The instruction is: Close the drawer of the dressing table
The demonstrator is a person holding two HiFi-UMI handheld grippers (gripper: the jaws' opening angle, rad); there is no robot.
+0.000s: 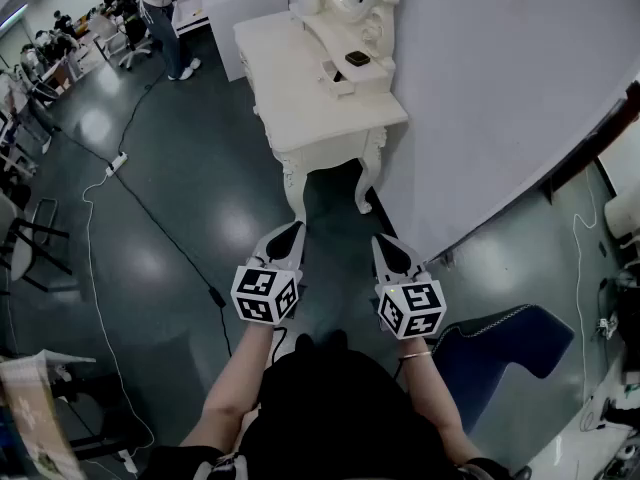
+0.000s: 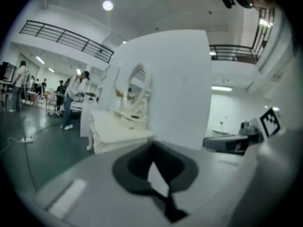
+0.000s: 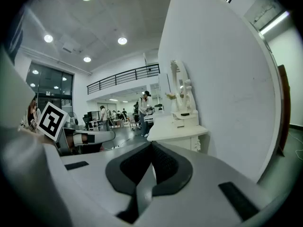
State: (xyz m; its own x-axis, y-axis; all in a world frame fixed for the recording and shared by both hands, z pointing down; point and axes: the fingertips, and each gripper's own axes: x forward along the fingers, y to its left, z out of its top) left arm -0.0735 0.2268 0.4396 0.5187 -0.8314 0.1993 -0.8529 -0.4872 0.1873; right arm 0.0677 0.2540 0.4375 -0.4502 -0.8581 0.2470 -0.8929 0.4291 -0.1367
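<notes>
The white dressing table (image 1: 310, 88) stands ahead of me against a white wall panel, with an oval mirror on top. On its top, a small drawer (image 1: 337, 78) of the low shelf unit looks pulled out toward me. A dark object (image 1: 357, 58) lies on that shelf. My left gripper (image 1: 290, 230) and right gripper (image 1: 385, 243) are held side by side well short of the table, both shut and empty. The table (image 2: 118, 129) shows far off in the left gripper view beyond my shut left gripper (image 2: 152, 148). In the right gripper view the table (image 3: 177, 129) lies beyond my shut right gripper (image 3: 151, 148).
A white wall panel (image 1: 500, 88) runs along the table's right side. A black cable with a power strip (image 1: 115, 163) crosses the dark floor on the left. A blue seat (image 1: 510, 333) is at my right. People (image 1: 160, 8) and desks stand at the far left.
</notes>
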